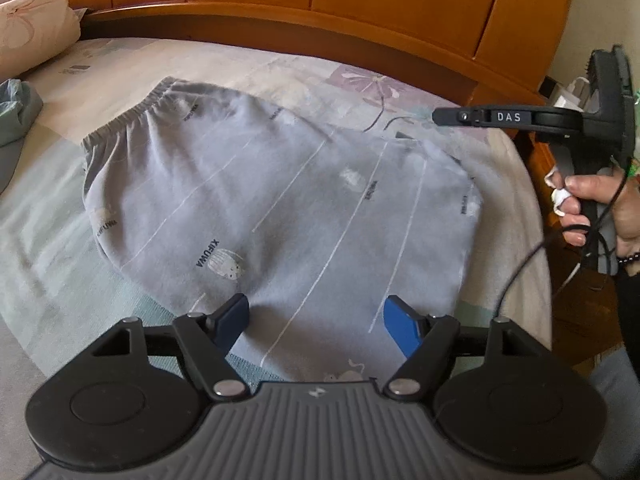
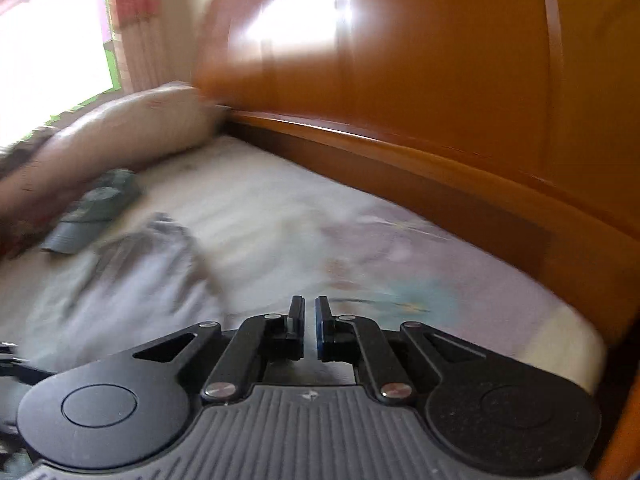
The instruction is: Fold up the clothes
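A pale grey garment (image 1: 280,200) with thin white stripes and small prints lies flat on the bed, its elastic waistband (image 1: 132,116) at the far left. My left gripper (image 1: 315,304) hovers over the garment's near edge, open, with nothing between its blue pads. My right gripper (image 1: 440,115) hangs in the air past the garment's far right corner, held by a person's hand (image 1: 592,200). In the blurred right wrist view the right gripper (image 2: 310,304) has its jaws almost together and empty, and the garment (image 2: 160,248) lies off to its left.
A wooden headboard (image 1: 320,0) runs along the far side of the bed. A pillow (image 1: 32,24) and a folded green-grey cloth (image 1: 16,112) sit at the far left. The flowered sheet (image 1: 48,240) drops off at the right edge. A bright window (image 2: 52,40) is behind the pillow.
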Available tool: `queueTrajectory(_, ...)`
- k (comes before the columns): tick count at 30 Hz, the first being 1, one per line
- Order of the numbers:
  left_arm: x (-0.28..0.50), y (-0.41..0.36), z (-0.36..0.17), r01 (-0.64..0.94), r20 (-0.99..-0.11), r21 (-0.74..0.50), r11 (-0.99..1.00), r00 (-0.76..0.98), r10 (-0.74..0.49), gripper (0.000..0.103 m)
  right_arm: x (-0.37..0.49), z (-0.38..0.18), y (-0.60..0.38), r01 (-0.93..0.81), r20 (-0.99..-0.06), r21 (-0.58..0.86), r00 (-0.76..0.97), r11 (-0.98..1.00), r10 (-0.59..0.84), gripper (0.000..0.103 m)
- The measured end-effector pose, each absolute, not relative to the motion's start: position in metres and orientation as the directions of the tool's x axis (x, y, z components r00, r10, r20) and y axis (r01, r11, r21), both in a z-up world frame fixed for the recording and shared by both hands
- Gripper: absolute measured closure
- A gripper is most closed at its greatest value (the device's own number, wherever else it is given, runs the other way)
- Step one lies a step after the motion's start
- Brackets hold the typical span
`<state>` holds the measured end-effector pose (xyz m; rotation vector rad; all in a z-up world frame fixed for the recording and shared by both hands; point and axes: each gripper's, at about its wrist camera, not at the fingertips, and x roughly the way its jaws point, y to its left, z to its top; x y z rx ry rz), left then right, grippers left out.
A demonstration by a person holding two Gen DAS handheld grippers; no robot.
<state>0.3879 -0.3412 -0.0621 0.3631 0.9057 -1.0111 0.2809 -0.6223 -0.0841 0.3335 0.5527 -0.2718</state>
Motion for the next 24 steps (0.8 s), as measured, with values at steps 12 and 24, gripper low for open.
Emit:
queueTrajectory(12, 0.438, -0.357, -0.07, 0.787, -0.72, -0.256, 0.561, 0.232, -0.654, 0.029, 0.293, -0.1, -0.564, 0.014, -0.61, 0.281, 0.775, 0.96, 0.168, 0.085)
queueTrajectory(24, 0.422, -0.359, -0.066, 0.775, -0.754, -0.307, 0.552, 0.156, -0.638, 0.028, 0.285, -0.1, -0.57, 0.028, -0.609, 0.246, 0.782, 0.969, 0.132, 0.072)
